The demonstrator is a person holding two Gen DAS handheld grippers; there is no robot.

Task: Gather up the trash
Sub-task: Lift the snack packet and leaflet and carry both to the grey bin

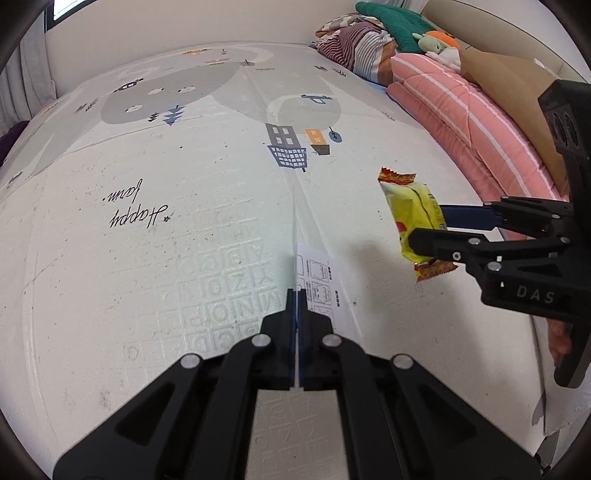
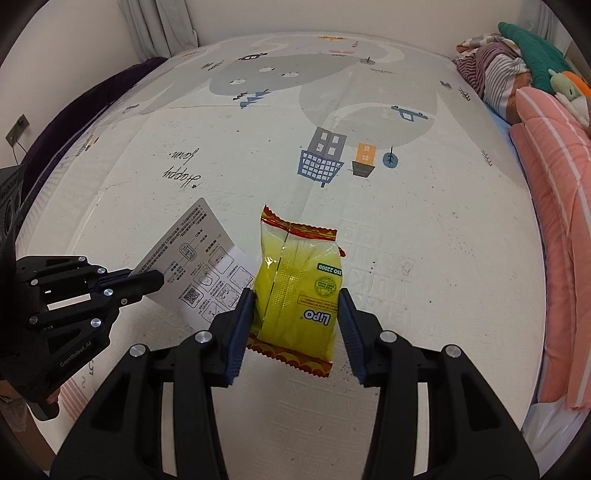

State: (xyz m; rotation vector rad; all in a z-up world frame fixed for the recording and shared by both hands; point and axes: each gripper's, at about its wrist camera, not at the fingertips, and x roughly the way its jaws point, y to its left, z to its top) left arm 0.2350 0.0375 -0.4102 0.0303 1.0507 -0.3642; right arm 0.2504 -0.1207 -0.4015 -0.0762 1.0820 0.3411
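Yellow foil snack packet (image 2: pixel 295 291), red crimped ends, green stamp on its face; my right claw (image 2: pixel 295 317) pinches it across the middle, blue pads pressing either side, so it hangs upright and clear of the play mat (image 2: pixel 258 155) rather than dragging on it; from the left wrist view the same packet (image 1: pixel 413 218) shows side-on in that claw (image 1: pixel 439 230), lifted off the mat's surface.

White printed leaflet (image 2: pixel 199 258), diagrams and a square code on it; my left claw (image 1: pixel 297 306) is pressed together on one edge, so the sheet (image 1: pixel 317 280) runs forward nearly edge-on from that camera; the right wrist view shows the left claw (image 2: pixel 147 278) holding it flat and tilted, near the packet but, as far as I can tell, not touching it.

Play mat, pale, printed with houses, a plane and script lettering, embossed letter tiles near me; specks of dirt scattered over it.

Pink striped quilt (image 1: pixel 465 122) along the right edge, with folded striped bedding (image 1: pixel 354 44) and a green plush (image 1: pixel 395 22) beyond; brown paper bag (image 1: pixel 517 96) standing against the quilt, open side unclear; I judge it the likely receptacle, since both items are carried aloft, one per claw, ready for dropping.
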